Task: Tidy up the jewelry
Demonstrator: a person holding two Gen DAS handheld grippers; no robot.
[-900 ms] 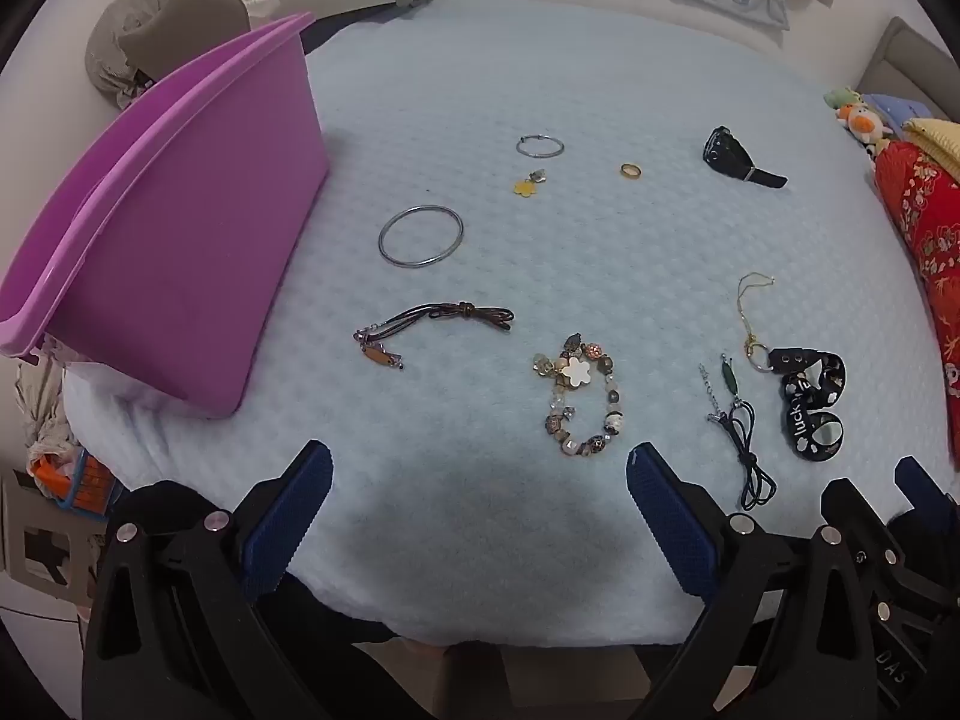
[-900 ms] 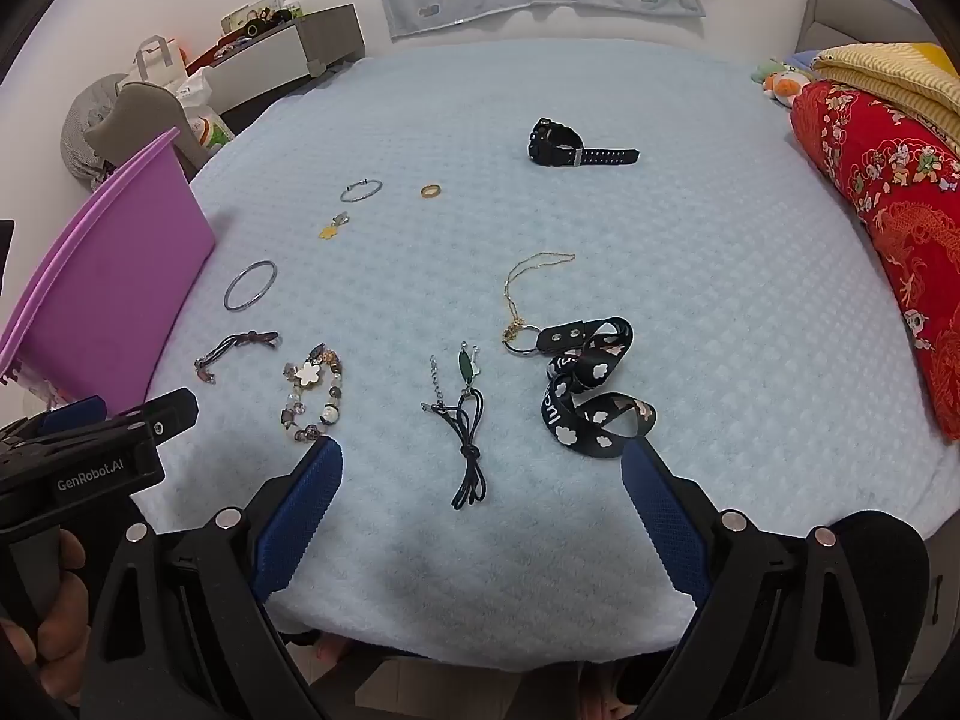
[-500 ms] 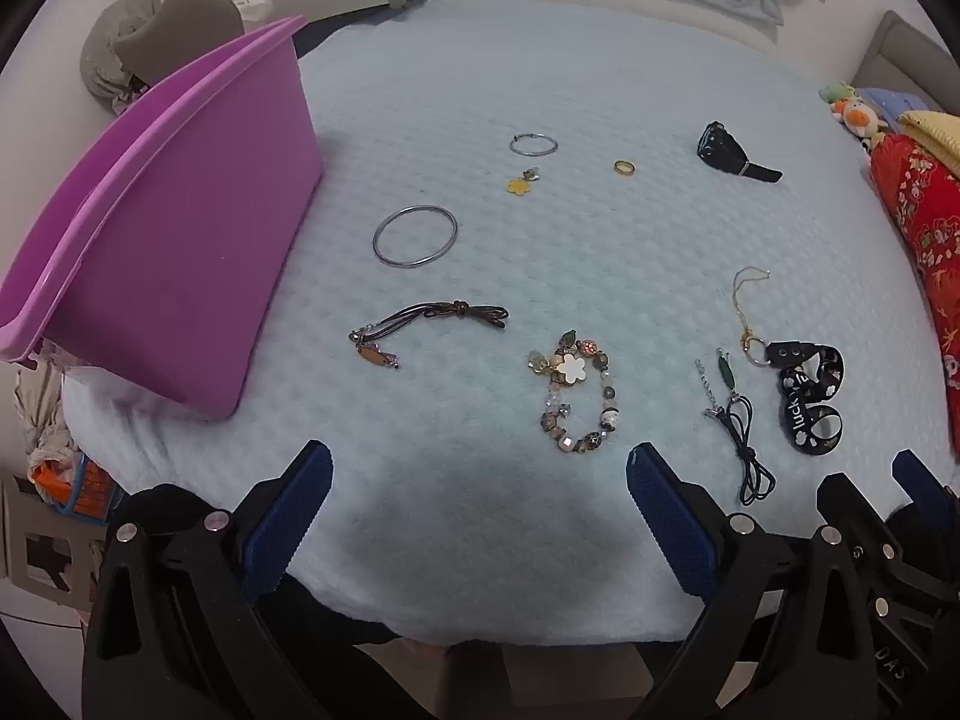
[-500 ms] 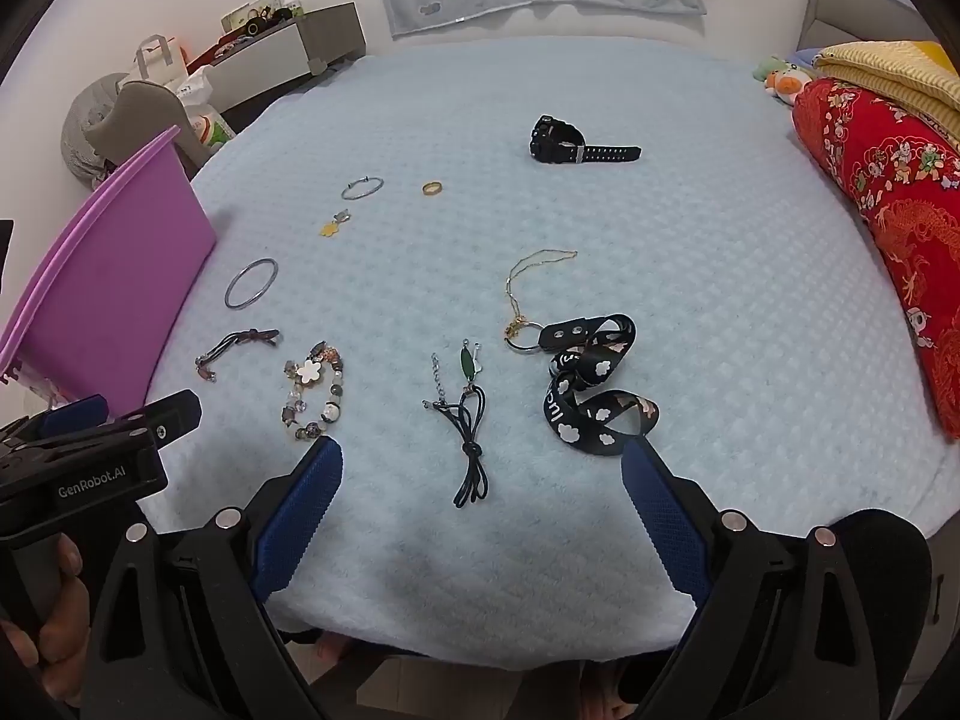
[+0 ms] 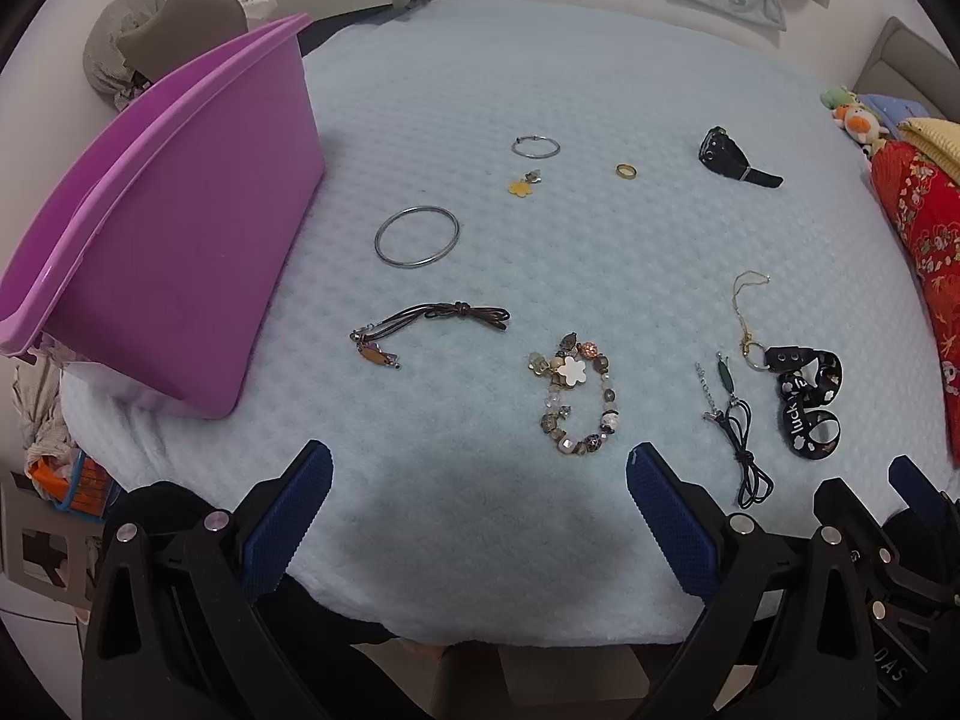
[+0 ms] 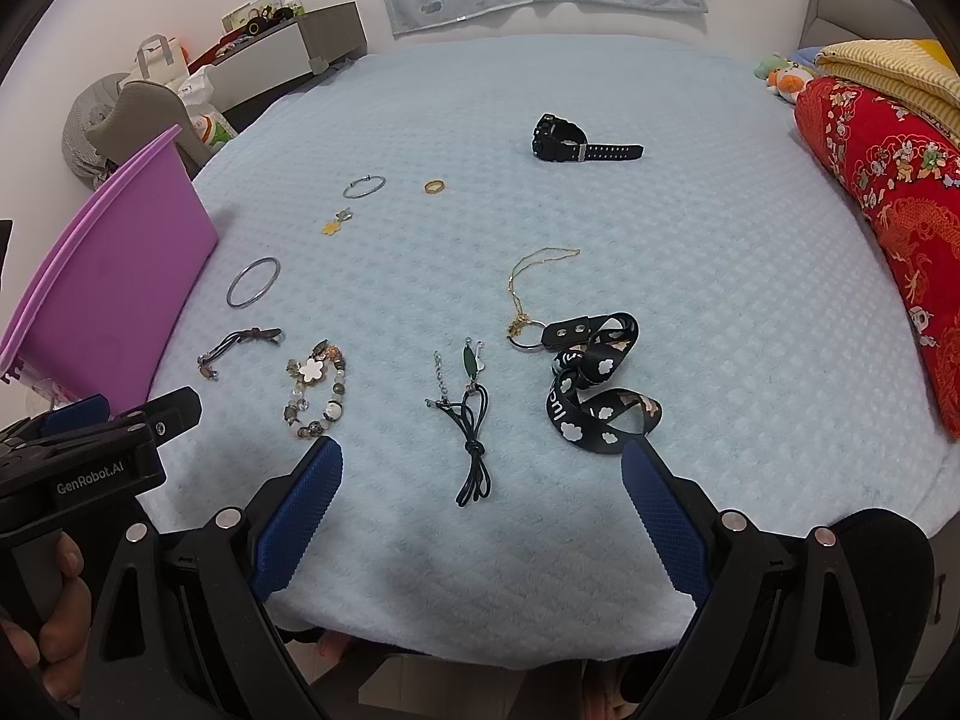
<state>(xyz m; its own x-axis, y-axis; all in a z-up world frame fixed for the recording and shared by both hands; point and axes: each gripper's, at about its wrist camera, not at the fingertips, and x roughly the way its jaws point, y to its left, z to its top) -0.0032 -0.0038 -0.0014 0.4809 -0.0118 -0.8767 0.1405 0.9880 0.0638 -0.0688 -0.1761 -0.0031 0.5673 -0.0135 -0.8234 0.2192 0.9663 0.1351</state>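
Both the left gripper (image 5: pixel 479 480) and right gripper (image 6: pixel 482 480) gape wide, holding nothing. The cord (image 5: pixel 441 317) lies lengthwise left to right on the bed (image 5: pixel 600 78), pendant end leftward, toward the bin (image 5: pixel 174 228).

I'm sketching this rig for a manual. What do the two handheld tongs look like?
Both the left tongs and right tongs are matte black plastic frames with triangular cut-outs and round silver fasteners. Each finger ends in a dark blue pad with a fine knurled texture. Seen from the right wrist camera, the left unit's body carries white "GenRobot.AI" lettering. No cables or sleeves show.
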